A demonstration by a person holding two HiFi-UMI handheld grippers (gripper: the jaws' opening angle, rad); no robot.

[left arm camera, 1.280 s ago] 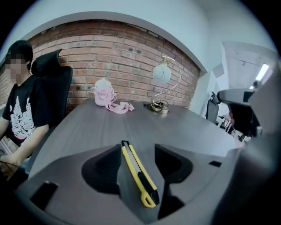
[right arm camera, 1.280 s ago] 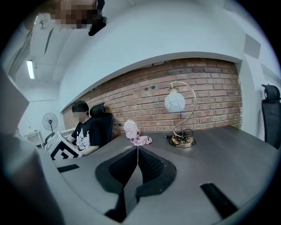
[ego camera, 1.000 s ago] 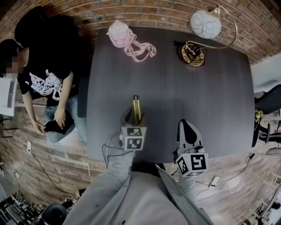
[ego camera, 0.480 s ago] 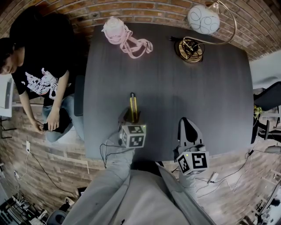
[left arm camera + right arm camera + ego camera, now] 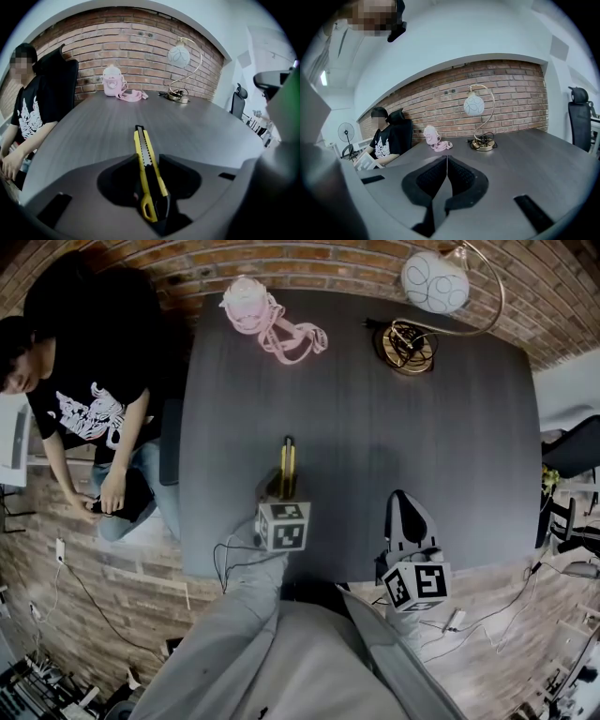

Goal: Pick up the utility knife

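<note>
A yellow and black utility knife [image 5: 289, 460] lies on the dark table [image 5: 422, 427], pointing away from me. My left gripper [image 5: 284, 486] is over its near end. In the left gripper view the knife [image 5: 143, 150] runs straight between the jaws of the left gripper [image 5: 146, 157]. The jaws are closing and their pads meet both sides of the handle. My right gripper [image 5: 407, 512] rests near the table's front edge, to the right. Seen in its own view, the right gripper [image 5: 446, 161] is shut, pads together with nothing between them.
A pink bottle [image 5: 246, 298] with a strap [image 5: 295, 334] lies at the table's far left. A lamp [image 5: 436, 282] with a gold base [image 5: 408, 341] stands at the far right. A person [image 5: 84, 381] sits beside the left edge. An office chair [image 5: 572, 451] is at the right.
The left gripper has kept its place over the knife's near end, and the knife has not moved on the table. The right gripper has stayed still.
</note>
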